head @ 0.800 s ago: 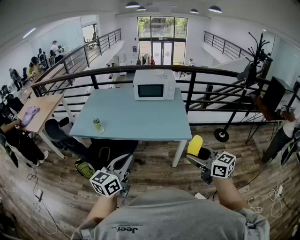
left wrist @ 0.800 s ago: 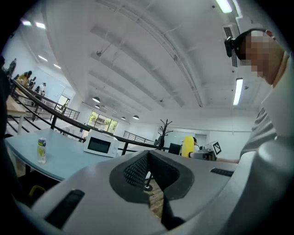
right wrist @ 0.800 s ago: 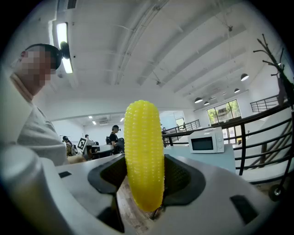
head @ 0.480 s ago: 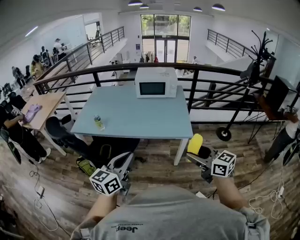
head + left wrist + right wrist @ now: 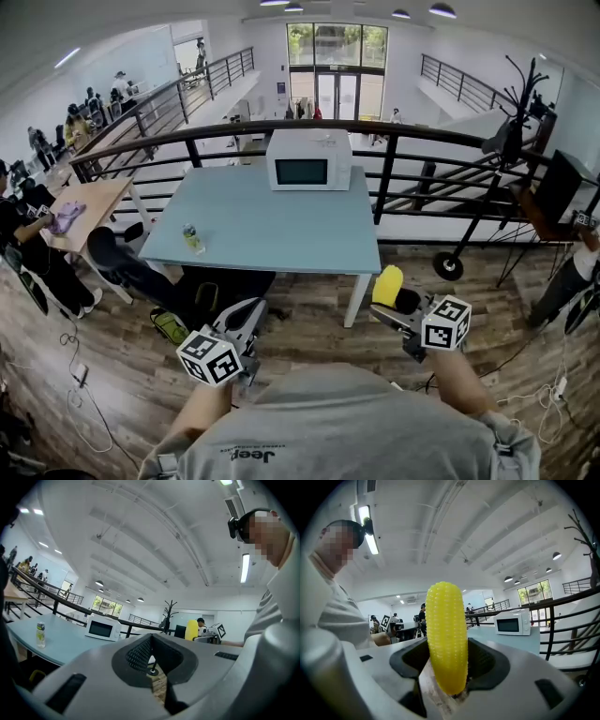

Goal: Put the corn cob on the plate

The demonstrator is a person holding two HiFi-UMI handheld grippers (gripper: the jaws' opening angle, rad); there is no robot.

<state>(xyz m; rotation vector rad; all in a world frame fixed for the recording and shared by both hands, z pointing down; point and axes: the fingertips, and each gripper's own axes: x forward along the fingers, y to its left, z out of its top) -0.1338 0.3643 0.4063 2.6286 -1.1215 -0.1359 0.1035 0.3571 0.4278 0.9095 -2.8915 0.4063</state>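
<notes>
The person stands back from the blue table, both forearms pushed forward out of a grey shirt and held at about waist level. The right gripper reaches out a bit further and wider than the other, roughly level. Its jaws pinch the yellow corn cob near its lower end. The cob stands upright between the dark pads and rises well above them. It hangs in the air over the wooden floor, just short of the table's near right corner.

The left gripper sits lower and closer to the body, pointing forward and level. Its jaws are pressed together at the tips with nothing between them.

On the table, a white microwave stands at the far edge in front of a dark railing. A small bottle stands alone near the left front corner, well apart from both grippers.
</notes>
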